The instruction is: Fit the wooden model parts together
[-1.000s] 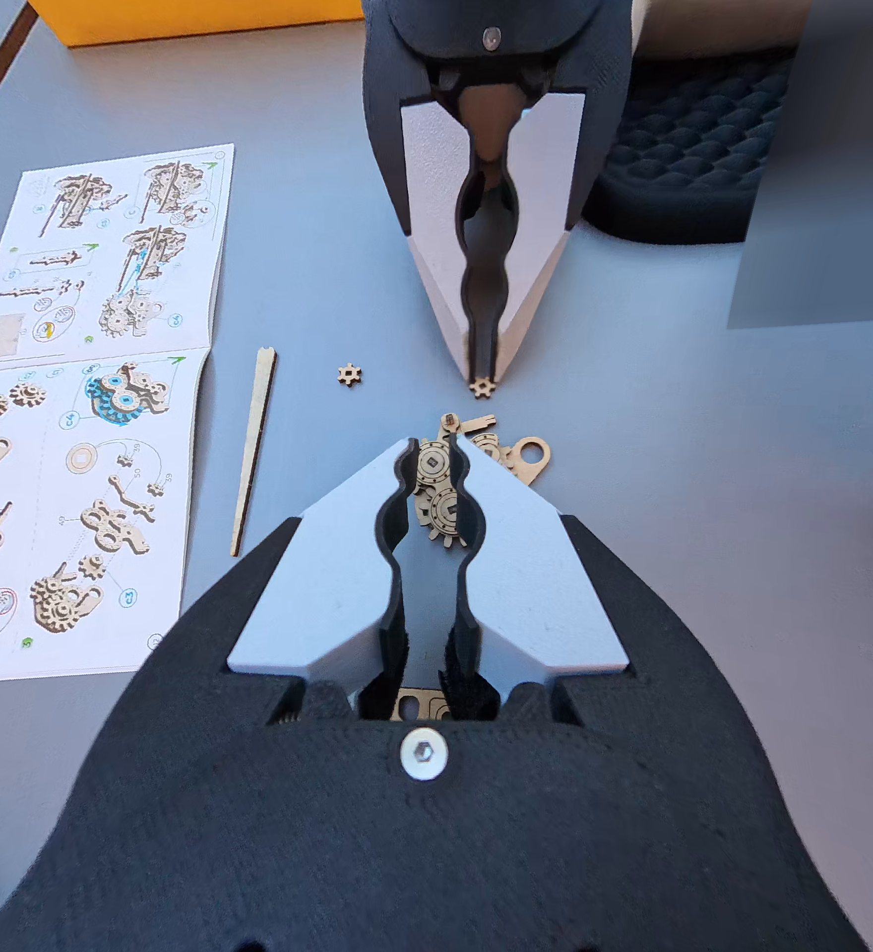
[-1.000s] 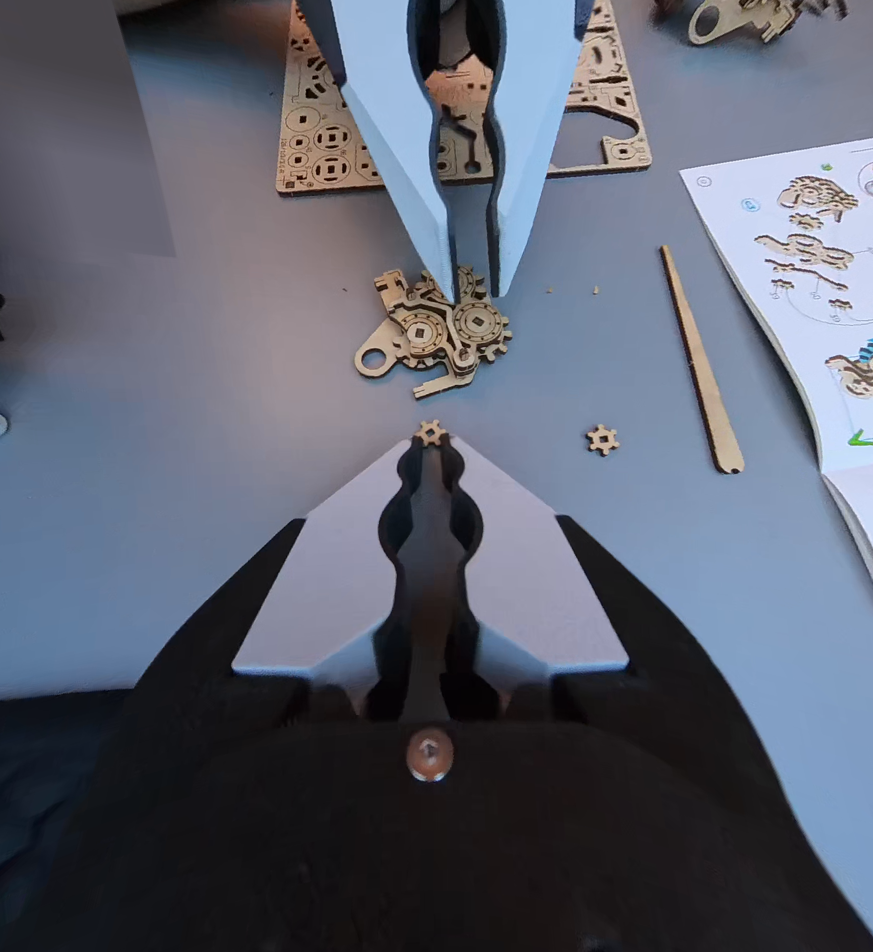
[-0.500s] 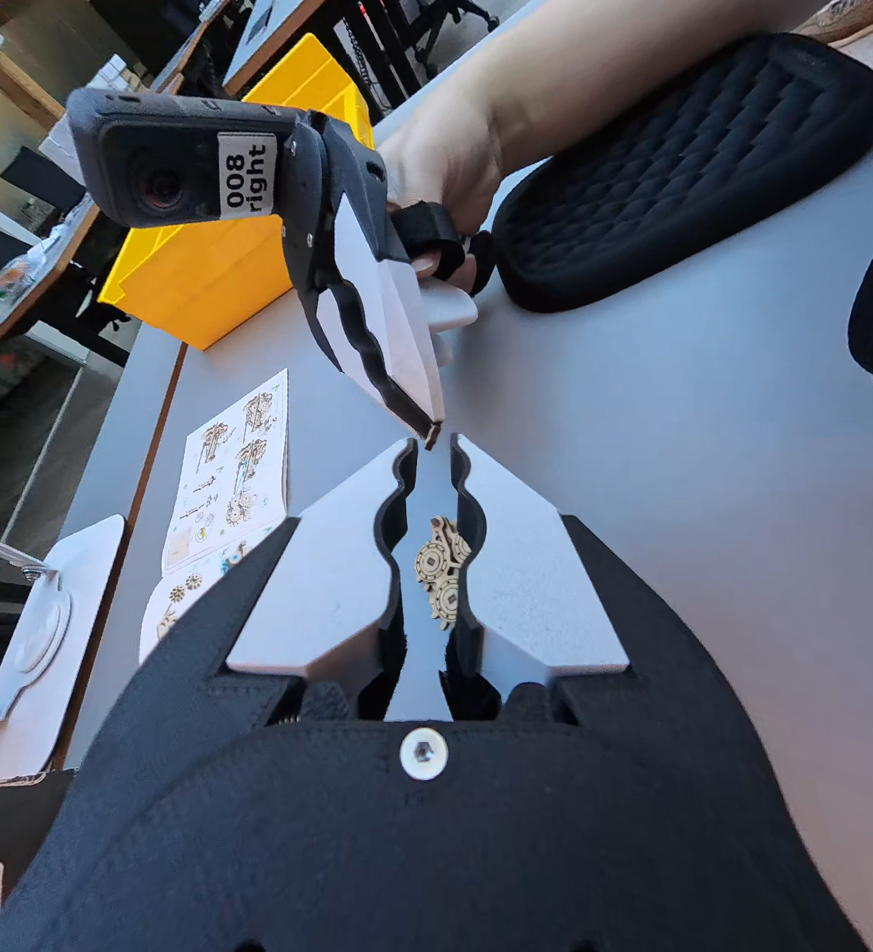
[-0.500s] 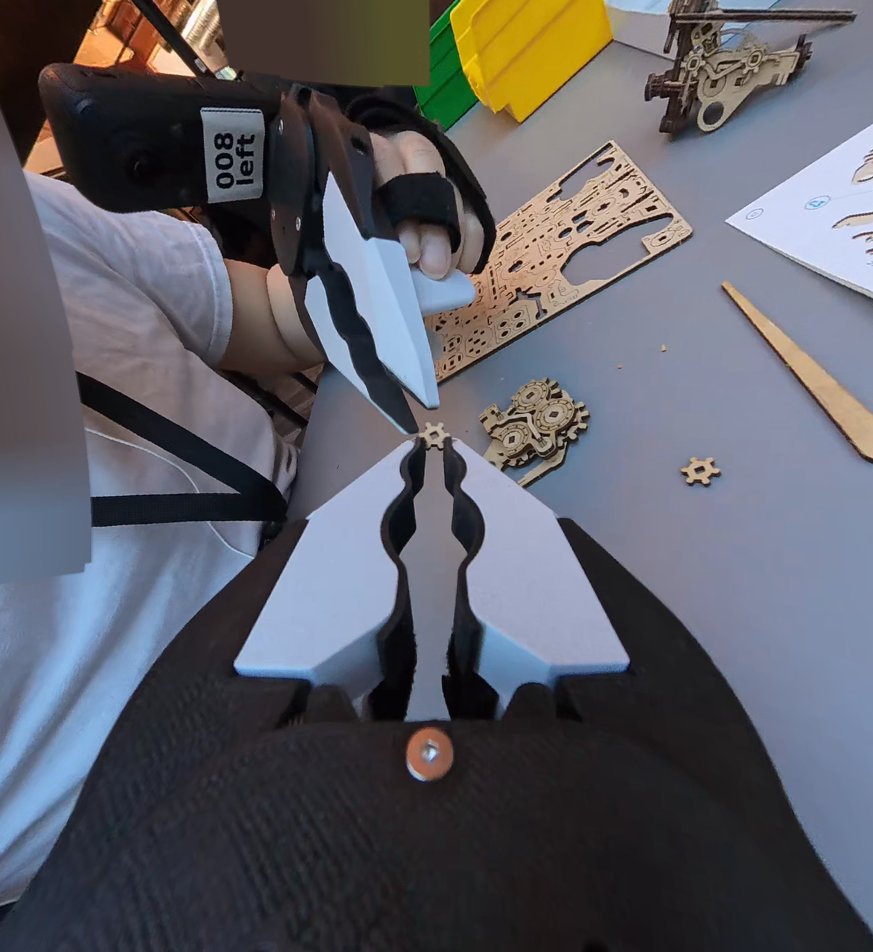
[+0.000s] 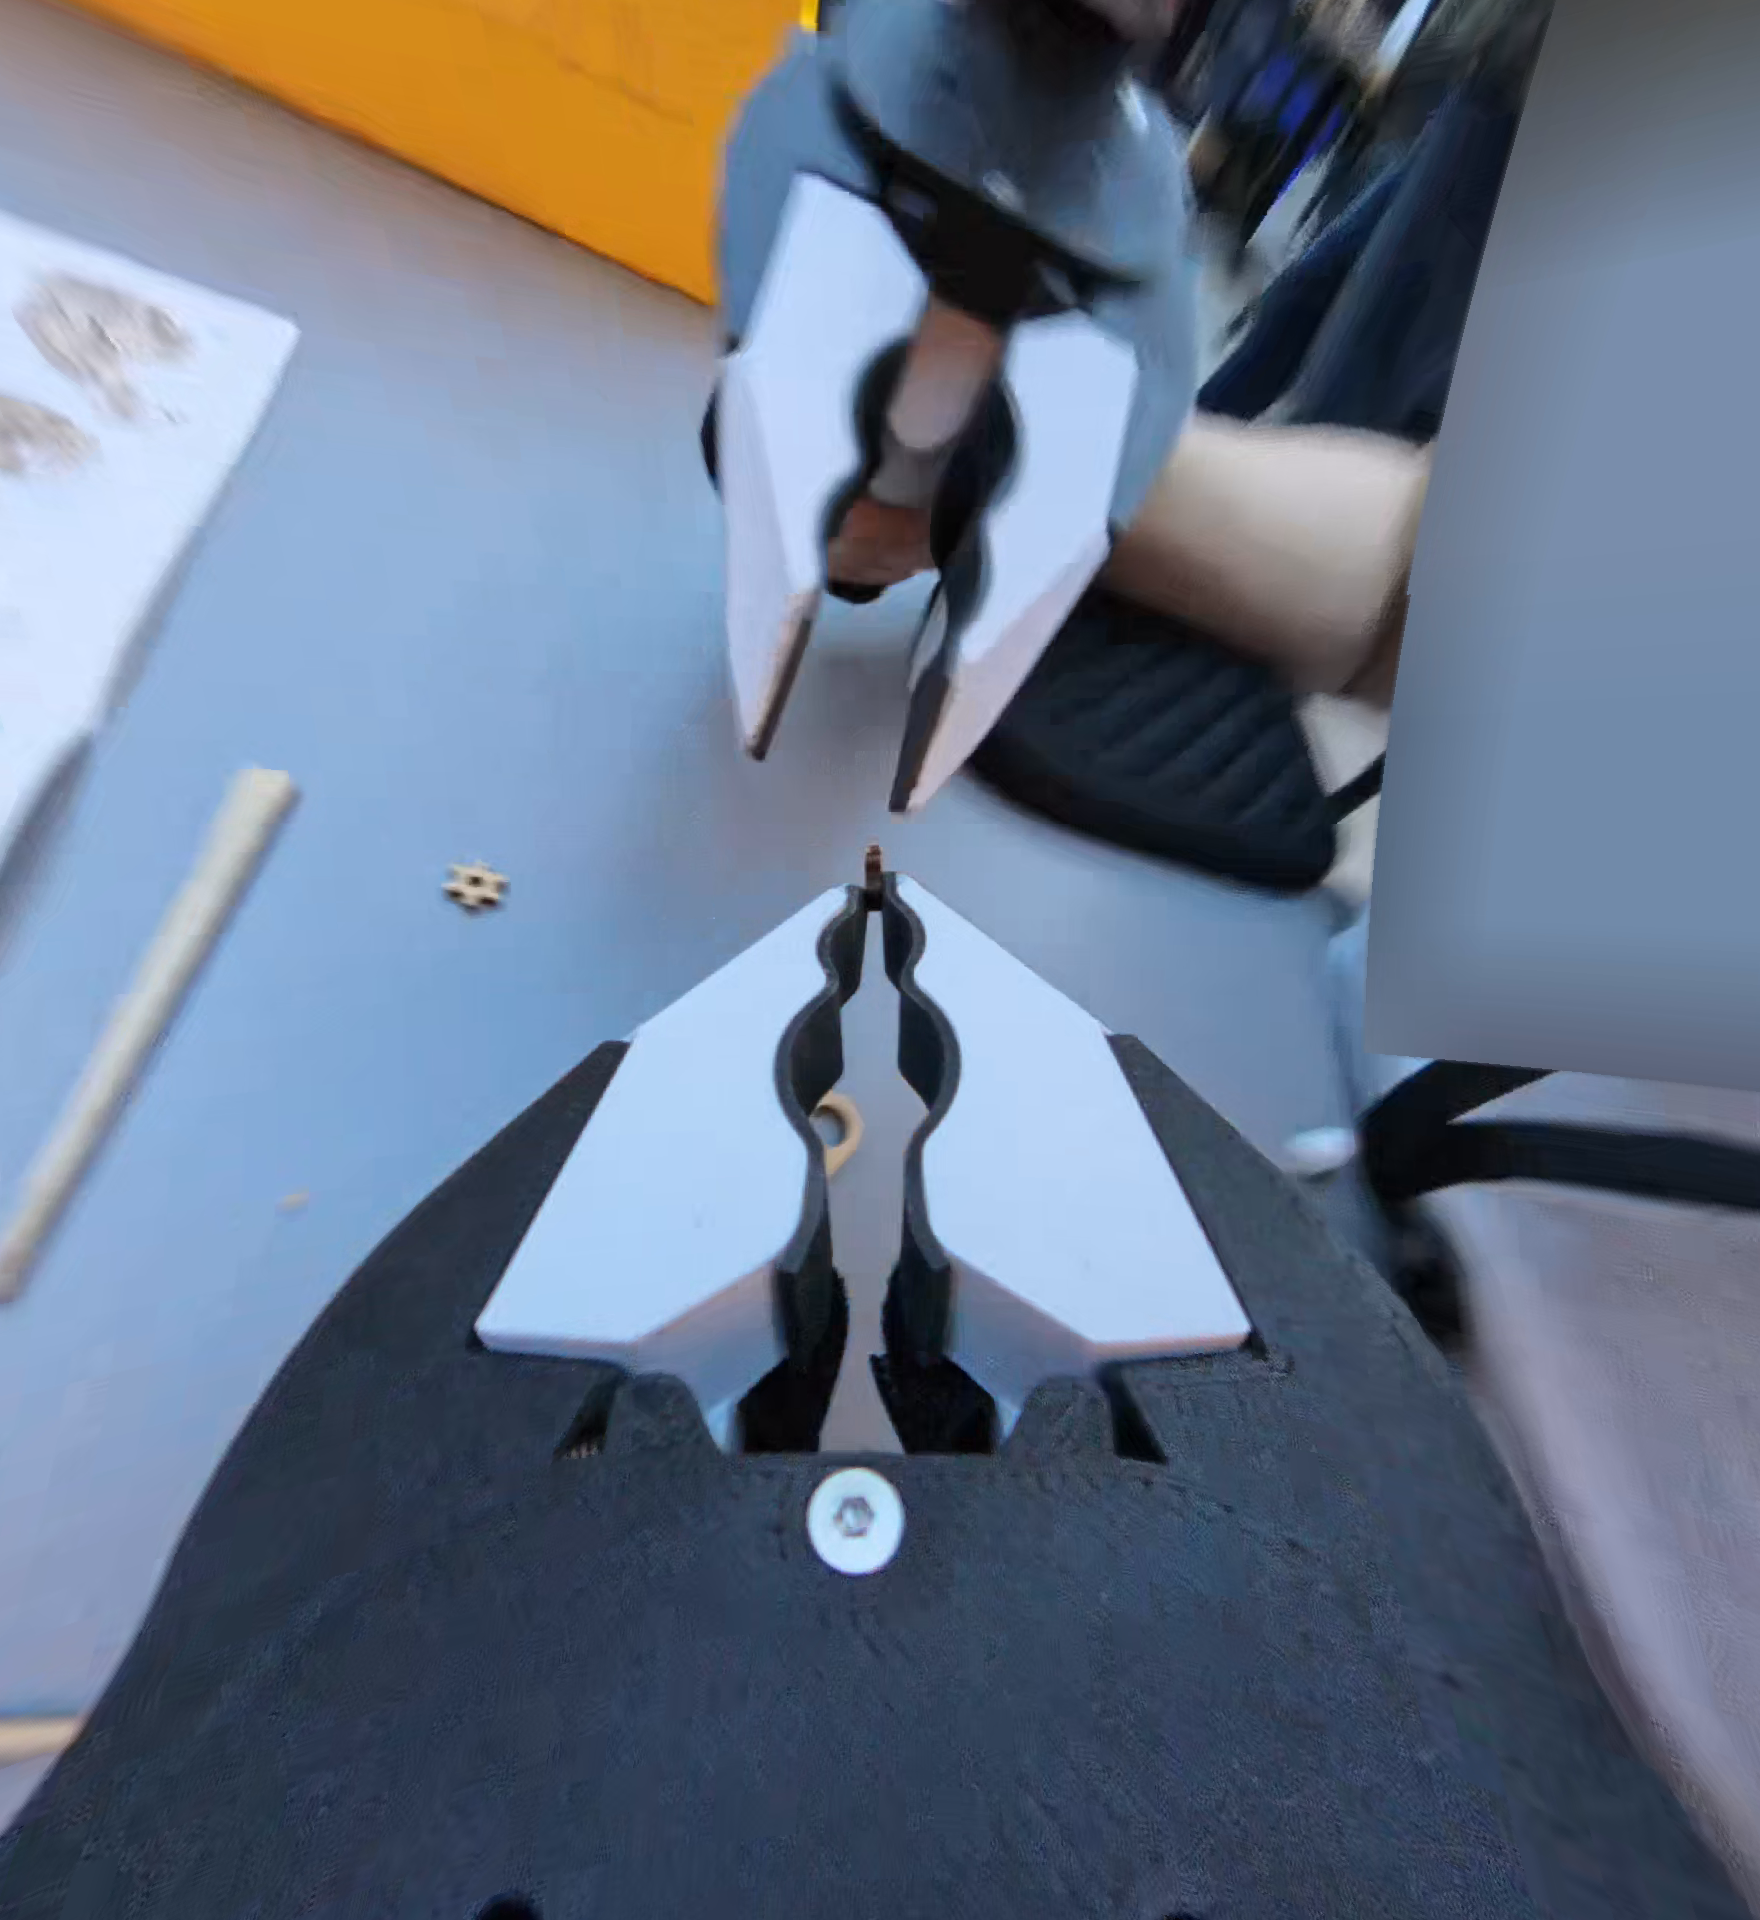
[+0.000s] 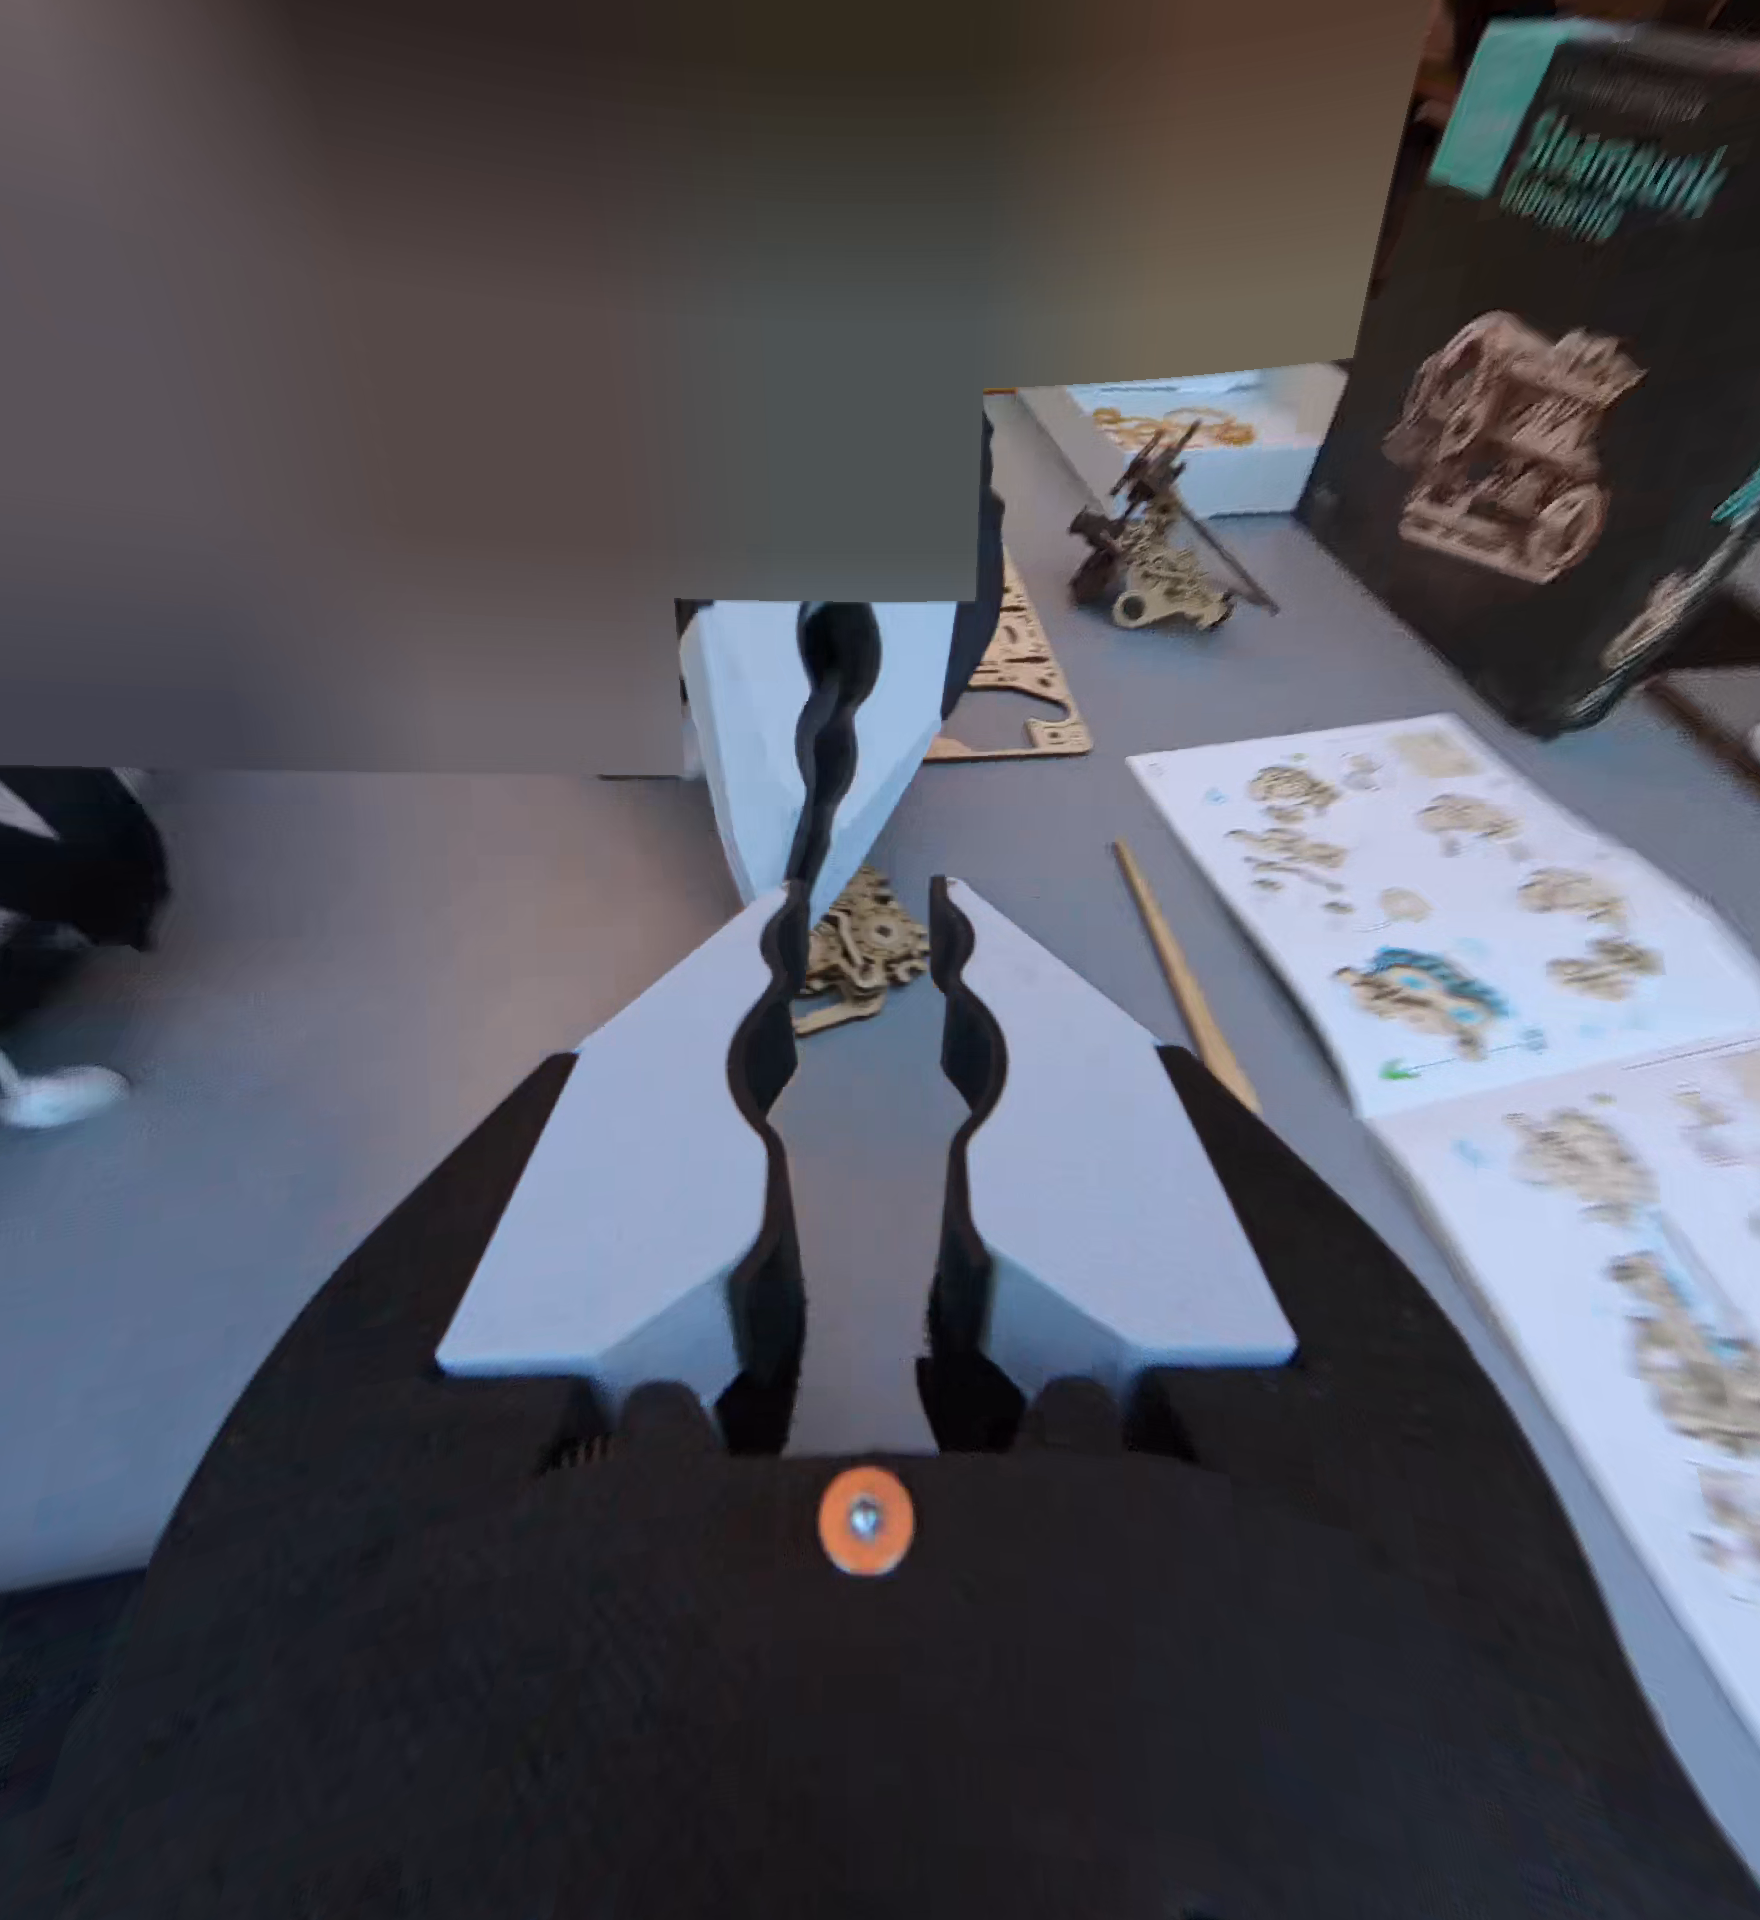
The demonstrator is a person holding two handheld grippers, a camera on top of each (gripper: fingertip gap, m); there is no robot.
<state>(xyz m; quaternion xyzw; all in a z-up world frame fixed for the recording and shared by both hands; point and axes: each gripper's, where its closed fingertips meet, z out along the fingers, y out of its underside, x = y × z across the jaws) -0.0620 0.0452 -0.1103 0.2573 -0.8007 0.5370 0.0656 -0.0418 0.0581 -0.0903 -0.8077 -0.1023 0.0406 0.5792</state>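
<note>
Left claw (image 5: 874, 896) pinched a tiny cog (image 5: 873, 862) at its tips, edge-on, above the bench (image 5: 502, 623); right claw (image 6: 860, 888) stood apart, empty, at 12 o'clock. Gear assembly (image 6: 860, 951) lay below. Step judged: cog handover done; next, seat it squarely on the assembly.

The small wooden part (image 5: 873, 861) pinched at the left gripper (image 5: 873, 896) tips shows edge-on, its shape indistinguishable. The gear assembly (image 6: 860, 961) is partly hidden behind the right gripper's fingers (image 6: 647, 1143). At 3 o'clock, the instruction booklet (image 6: 1541, 997) is motion-blurred and cropped.
</note>
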